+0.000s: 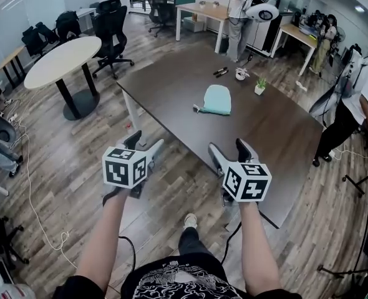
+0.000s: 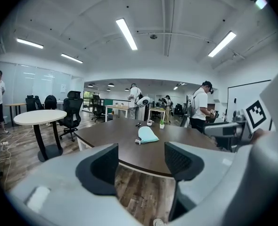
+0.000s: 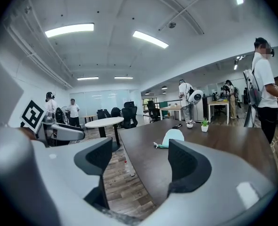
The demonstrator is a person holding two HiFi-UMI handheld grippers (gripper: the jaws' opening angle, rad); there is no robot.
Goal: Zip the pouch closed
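Pouch (image 1: 217, 99) lies on worktop (image 1: 171, 86), well ahead of you: approx 12 o'clock from right tool (image 1: 229, 147), 1 o'clock from left tool (image 1: 148, 143). Both tools spread, empty. Right's nearer, so lead w/ it.

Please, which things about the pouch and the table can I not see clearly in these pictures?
- Whether the pouch is zipped open or shut: too small in the head view and both gripper views.
- Lower right part of the pouch, right gripper view: hidden behind one jaw.
- The dark items beyond the pouch: too small to name in any view.
- Legs of the table, head view: mostly hidden under its top.
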